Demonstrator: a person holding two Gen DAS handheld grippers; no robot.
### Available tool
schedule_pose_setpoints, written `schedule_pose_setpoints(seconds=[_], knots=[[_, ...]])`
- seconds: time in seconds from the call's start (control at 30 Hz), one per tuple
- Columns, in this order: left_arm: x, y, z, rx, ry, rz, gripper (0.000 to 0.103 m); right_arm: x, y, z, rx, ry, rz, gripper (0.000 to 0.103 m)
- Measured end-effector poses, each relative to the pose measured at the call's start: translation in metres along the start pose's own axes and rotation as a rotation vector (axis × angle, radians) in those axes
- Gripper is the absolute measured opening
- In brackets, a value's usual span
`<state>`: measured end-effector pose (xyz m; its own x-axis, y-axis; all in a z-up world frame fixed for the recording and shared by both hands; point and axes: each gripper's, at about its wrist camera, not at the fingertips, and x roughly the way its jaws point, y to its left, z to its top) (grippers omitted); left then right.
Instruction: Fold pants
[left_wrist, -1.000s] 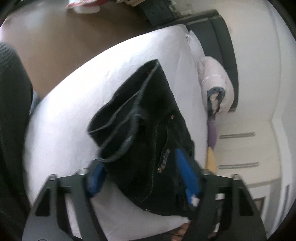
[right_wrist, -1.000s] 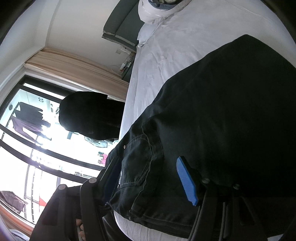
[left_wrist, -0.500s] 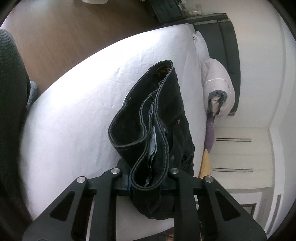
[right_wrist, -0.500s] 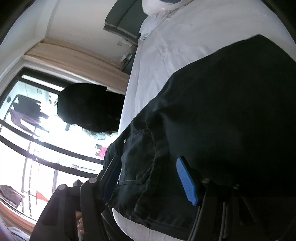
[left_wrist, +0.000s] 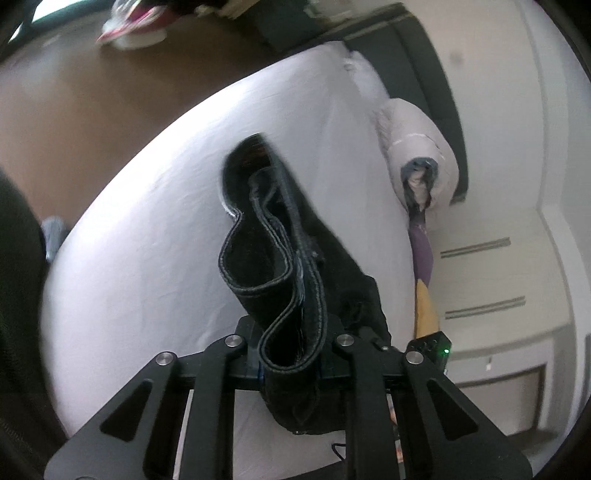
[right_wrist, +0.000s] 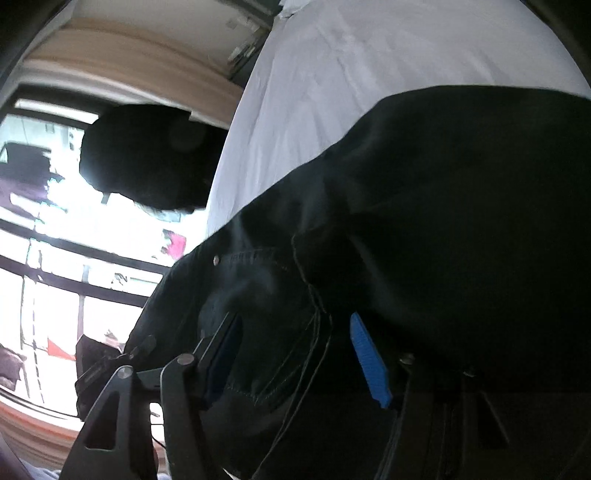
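Black denim pants (left_wrist: 280, 254) lie on a white bed sheet (left_wrist: 147, 240). My left gripper (left_wrist: 290, 363) is shut on the pants' waistband, which bunches up in folds between the fingers and is lifted off the sheet. In the right wrist view the pants (right_wrist: 443, 221) fill most of the frame. My right gripper (right_wrist: 295, 354) stands open around the pocket area of the pants, with a blue pad (right_wrist: 367, 360) on the right finger showing and the cloth lying between the jaws.
A rolled pale duvet (left_wrist: 417, 147) and a pillow lie at the bed's far end by a dark headboard (left_wrist: 424, 74). Brown floor (left_wrist: 74, 92) with shoes lies beyond the bed's left edge. A window (right_wrist: 55, 240) and curtain rail show in the right wrist view.
My left gripper closed on the waistband and has lifted it, so the cloth now bunches upright. My right gripper stayed open and moved in closer over the pants.
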<state>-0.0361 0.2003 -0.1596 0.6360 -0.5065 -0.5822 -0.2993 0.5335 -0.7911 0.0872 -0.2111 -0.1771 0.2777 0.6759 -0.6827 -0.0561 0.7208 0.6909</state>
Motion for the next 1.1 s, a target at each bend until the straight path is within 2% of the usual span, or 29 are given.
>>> schedule_pose_setpoints(seconds=[0.17,0.3,0.37,0.5,0.63,0.7,0.8,0.83,0.93,1.1], knots=[[0.007,-0.047,0.003,0.107,-0.011,0.007,0.014,-0.005,0.005,-0.01,-0.085,-0.049,-0.011,0.058],[0.012,-0.097,-0.003,0.231,-0.019,0.01,0.014,-0.029,-0.004,-0.008,0.014,-0.078,0.118,0.069],[0.019,-0.129,-0.01,0.314,-0.022,0.02,0.014,-0.045,-0.008,-0.006,0.032,-0.124,0.176,0.069],[0.047,-0.189,-0.034,0.484,-0.004,0.034,0.014,-0.08,-0.017,0.004,0.03,-0.149,0.268,0.074],[0.095,-0.245,-0.074,0.636,0.06,0.021,0.014,-0.108,-0.03,0.016,0.02,-0.157,0.276,0.076],[0.117,-0.26,-0.096,0.702,0.089,0.021,0.014,-0.12,-0.04,0.024,0.035,-0.165,0.275,0.078],[0.154,-0.278,-0.135,0.819,0.109,0.055,0.014,-0.139,-0.055,0.032,0.061,-0.176,0.318,0.081],[0.164,-0.28,-0.145,0.846,0.121,0.069,0.014,-0.147,-0.06,0.035,0.058,-0.182,0.326,0.086],[0.188,-0.284,-0.171,0.903,0.157,0.098,0.014,-0.158,-0.068,0.038,0.059,-0.182,0.334,0.088],[0.214,-0.29,-0.206,1.038,0.178,0.16,0.014,-0.15,-0.065,0.038,0.053,-0.138,0.263,0.09]])
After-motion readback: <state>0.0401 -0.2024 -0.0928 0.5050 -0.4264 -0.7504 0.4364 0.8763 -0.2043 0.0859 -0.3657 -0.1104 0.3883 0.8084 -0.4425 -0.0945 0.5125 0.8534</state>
